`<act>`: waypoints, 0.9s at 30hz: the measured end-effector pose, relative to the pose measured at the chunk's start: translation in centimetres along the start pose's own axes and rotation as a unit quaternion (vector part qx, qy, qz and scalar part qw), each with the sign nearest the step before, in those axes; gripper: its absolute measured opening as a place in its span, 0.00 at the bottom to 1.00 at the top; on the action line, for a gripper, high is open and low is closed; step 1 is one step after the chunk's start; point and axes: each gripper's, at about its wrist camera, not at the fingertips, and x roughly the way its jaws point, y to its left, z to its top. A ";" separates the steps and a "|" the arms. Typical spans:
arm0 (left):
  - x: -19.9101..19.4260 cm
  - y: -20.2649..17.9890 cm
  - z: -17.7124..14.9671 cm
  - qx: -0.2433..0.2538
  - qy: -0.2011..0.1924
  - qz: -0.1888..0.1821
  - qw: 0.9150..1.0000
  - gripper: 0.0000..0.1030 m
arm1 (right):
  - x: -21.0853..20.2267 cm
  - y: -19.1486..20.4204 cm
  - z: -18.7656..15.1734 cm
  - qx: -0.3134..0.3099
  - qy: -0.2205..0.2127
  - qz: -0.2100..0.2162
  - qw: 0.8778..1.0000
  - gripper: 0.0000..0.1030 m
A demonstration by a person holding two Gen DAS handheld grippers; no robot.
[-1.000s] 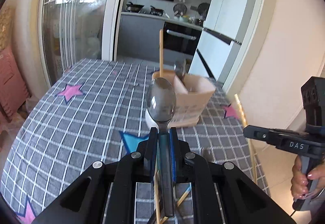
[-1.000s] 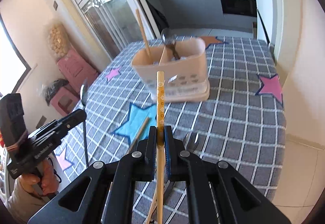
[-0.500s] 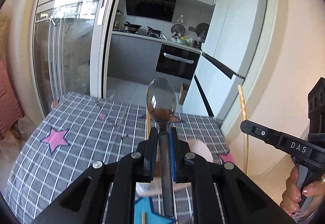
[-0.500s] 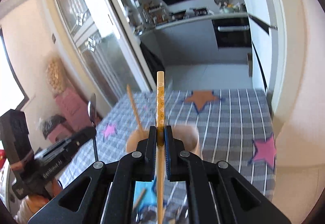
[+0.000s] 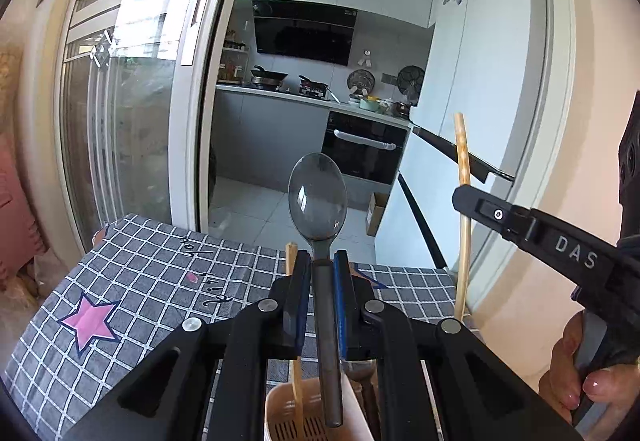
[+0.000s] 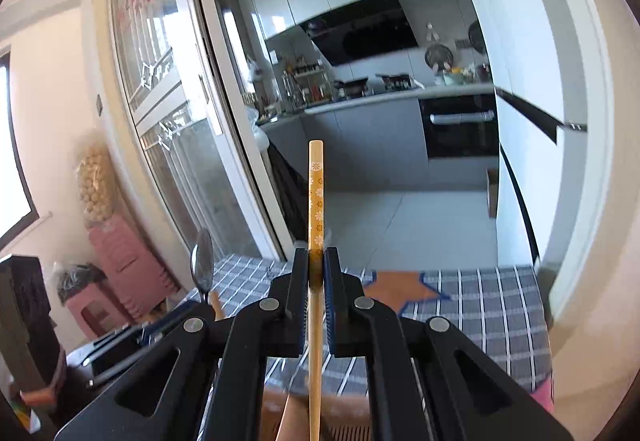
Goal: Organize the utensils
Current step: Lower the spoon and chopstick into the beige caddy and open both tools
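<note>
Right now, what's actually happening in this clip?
A person is sorting utensils with two handheld grippers. The left gripper is shut on a spoon, held upright over the beige utensil holder. The right gripper is shut on a patterned chopstick, also above the holder. Neither is released.

bright daylight, window glare, fisheye-bent edges
</note>
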 end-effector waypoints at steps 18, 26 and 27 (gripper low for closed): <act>-0.2 -0.3 -6.3 0.027 -0.021 0.039 0.999 0.41 | 2.9 0.8 -8.0 -0.115 0.019 -0.013 0.993 0.08; -0.4 -0.9 -7.3 0.061 0.012 0.056 0.997 0.41 | 2.1 0.9 -8.4 -0.106 0.044 0.007 0.993 0.08; -0.4 -0.8 -7.4 0.062 0.018 0.055 0.996 0.41 | 2.1 1.0 -8.3 -0.105 0.046 0.006 0.993 0.08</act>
